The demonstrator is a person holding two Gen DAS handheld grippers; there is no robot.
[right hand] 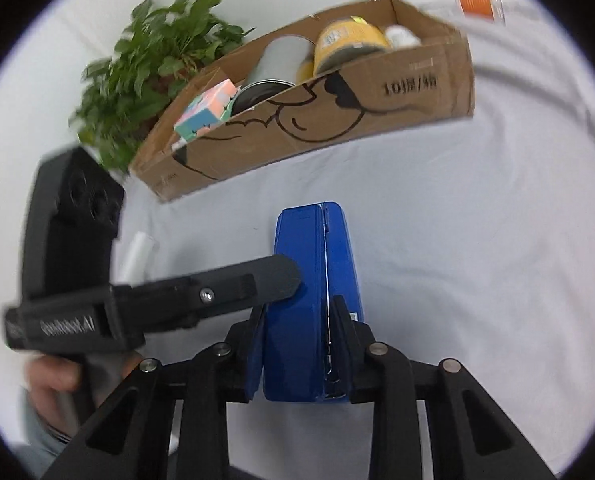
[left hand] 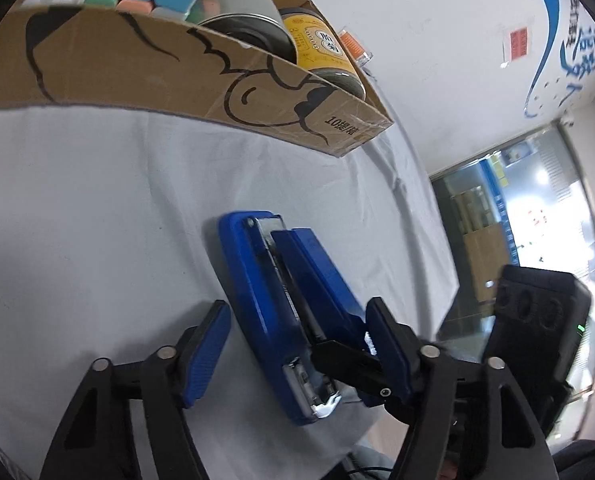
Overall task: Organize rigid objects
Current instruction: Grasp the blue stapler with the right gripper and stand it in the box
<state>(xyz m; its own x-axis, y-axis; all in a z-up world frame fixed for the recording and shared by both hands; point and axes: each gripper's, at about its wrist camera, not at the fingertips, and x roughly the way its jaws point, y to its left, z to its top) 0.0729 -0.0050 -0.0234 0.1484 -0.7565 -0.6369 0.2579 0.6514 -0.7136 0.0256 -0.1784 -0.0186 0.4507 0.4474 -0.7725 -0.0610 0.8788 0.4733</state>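
A blue stapler (left hand: 293, 308) lies on its side on the white cloth. My right gripper (right hand: 301, 356) is shut on the stapler (right hand: 313, 300), one pad on each flat side. My left gripper (left hand: 297, 328) is open with its pads astride the stapler's near end; the left pad stands apart from it. A cardboard box (left hand: 145, 64) with a cartoon drawing sits beyond; it shows in the right wrist view too (right hand: 337, 112). It holds a pastel puzzle cube (right hand: 205, 110), a grey can (right hand: 277, 60) and a yellow tin (right hand: 349, 40).
A potted green plant (right hand: 153, 68) stands behind the box's left end. An orange-topped clear container (right hand: 475, 2) sits beyond the box's right end. A small white roll (right hand: 137, 256) lies on the cloth left of the stapler. The table edge (left hand: 429, 240) runs along the right.
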